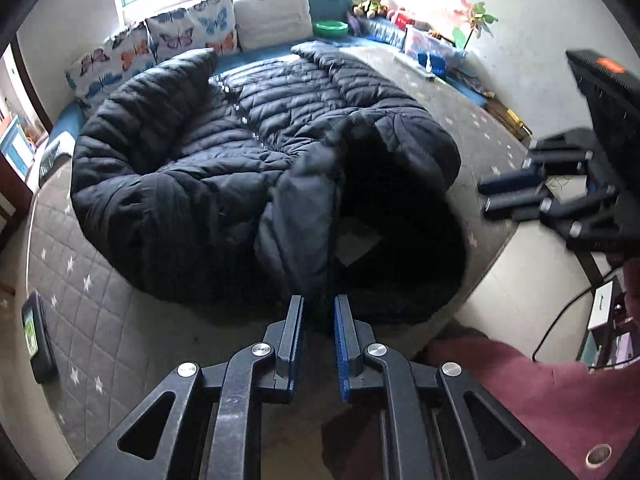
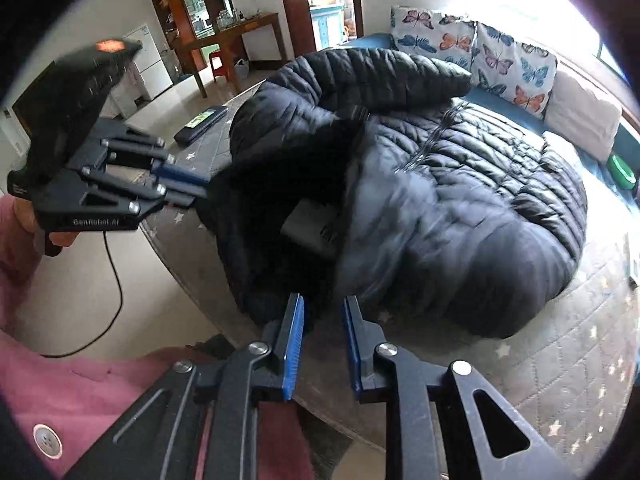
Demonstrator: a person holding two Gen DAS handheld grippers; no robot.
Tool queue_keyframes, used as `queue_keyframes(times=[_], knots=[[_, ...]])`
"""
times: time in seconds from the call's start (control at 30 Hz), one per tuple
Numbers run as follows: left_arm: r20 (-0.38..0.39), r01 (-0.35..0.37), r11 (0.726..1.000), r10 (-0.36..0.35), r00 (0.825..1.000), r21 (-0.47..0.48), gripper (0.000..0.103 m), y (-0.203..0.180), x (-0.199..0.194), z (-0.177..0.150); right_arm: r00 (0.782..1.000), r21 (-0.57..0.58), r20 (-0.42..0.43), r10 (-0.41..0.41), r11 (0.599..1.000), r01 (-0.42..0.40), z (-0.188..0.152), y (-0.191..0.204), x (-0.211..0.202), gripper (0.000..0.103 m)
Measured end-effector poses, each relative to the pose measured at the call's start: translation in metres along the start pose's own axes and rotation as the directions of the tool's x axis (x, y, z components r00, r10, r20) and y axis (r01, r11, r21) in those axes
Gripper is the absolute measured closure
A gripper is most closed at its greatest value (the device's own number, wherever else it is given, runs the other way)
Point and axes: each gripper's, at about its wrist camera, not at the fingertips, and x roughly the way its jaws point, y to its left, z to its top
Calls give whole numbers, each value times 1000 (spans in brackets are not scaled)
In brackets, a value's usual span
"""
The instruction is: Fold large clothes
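Observation:
A large black quilted down coat [image 1: 248, 148] lies spread on the bed, its zipper running down the middle and its hood end open toward me. It also shows in the right wrist view [image 2: 460, 200]. My left gripper [image 1: 319, 304] is shut on the coat's near hem, with dark fabric rising between the fingers. It also shows in the right wrist view [image 2: 200, 188], at the coat's left edge. My right gripper [image 2: 322, 304] stands with a narrow gap between its fingers just above the coat's near edge, nothing clearly pinched. In the left wrist view it [image 1: 486, 196] hovers right of the coat.
The bed has a grey quilted star-pattern cover [image 1: 92, 304]. Butterfly pillows [image 1: 180, 32] and a cream pillow [image 1: 276, 16] line the far side. A green bowl [image 1: 330, 28], toys and boxes sit at the back right. A dark tablet-like case [image 1: 38, 336] lies on the bed's left.

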Motion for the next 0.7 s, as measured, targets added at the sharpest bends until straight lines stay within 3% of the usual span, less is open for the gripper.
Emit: queue_keyframes(times=[0.1, 0.17, 0.23, 0.37, 0.47, 0.6, 0.7], knots=[[34, -22, 1000, 22, 999, 11, 87, 2, -13, -1, 998, 1, 50, -27, 1000, 27, 4, -3, -11, 71], [66, -32, 999, 31, 997, 5, 87, 8, -24, 7, 996, 16, 79, -42, 999, 41, 10, -9, -12, 46], [88, -41, 999, 42, 995, -8, 86, 15, -30, 16, 993, 31, 98, -62, 998, 60, 21, -17, -5, 39], [107, -41, 997, 48, 993, -61, 86, 43, -20, 53, 995, 43, 60, -80, 996, 77, 27, -28, 27, 39], [89, 2, 997, 4, 996, -76, 86, 58, 3, 81, 997, 64, 21, -72, 995, 70, 24, -36, 48, 39], [44, 6, 995, -1, 999, -97, 86, 91, 51, 119, 997, 81, -34, -73, 994, 76, 18, -44, 81, 39], [-15, 3, 988, -5, 1000, -154, 86, 119, 86, 119, 994, 105, -95, -57, 992, 67, 6, -50, 103, 39]])
